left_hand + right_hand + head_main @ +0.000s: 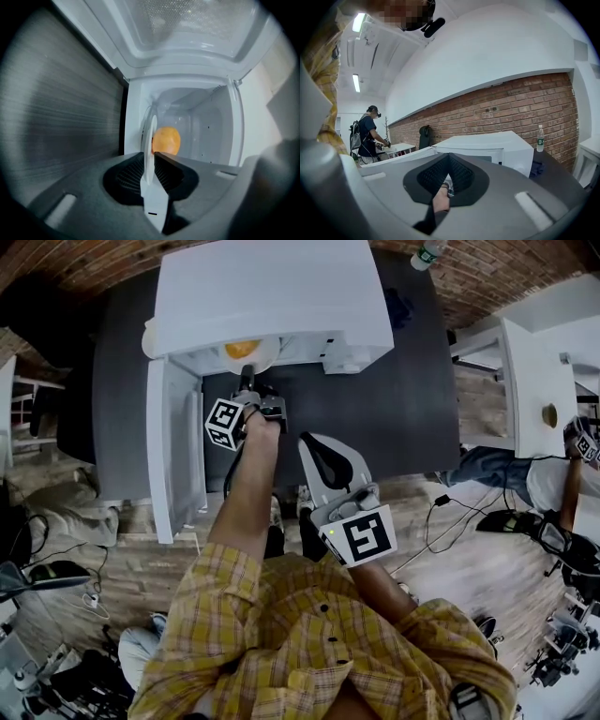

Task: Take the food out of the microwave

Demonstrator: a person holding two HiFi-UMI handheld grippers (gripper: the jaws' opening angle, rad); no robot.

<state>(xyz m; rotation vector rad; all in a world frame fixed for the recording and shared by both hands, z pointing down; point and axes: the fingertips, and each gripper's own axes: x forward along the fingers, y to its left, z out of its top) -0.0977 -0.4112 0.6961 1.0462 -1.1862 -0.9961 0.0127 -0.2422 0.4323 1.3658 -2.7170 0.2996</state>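
Note:
The white microwave [272, 287] stands on a dark table [403, 418] with its door [173, 446] swung open to the left. Inside lies a white plate [259, 358] bearing a round orange food [242, 349]. My left gripper [247, 381] reaches into the opening. In the left gripper view its jaws [150, 154] hold the plate's rim [151, 133] edge-on between the pads, with the orange food [166, 139] just behind. My right gripper [314, 451] hangs back from the microwave, over the table's front edge, jaws together and empty. In the right gripper view it [449, 157] points at the microwave [487, 140].
A water bottle [427, 254] stands at the table's far right corner [540, 137]. A white table [534, 381] stands to the right, with another person [562, 474] beside it. Cables lie on the wooden floor [450, 512]. A brick wall [511, 108] runs behind.

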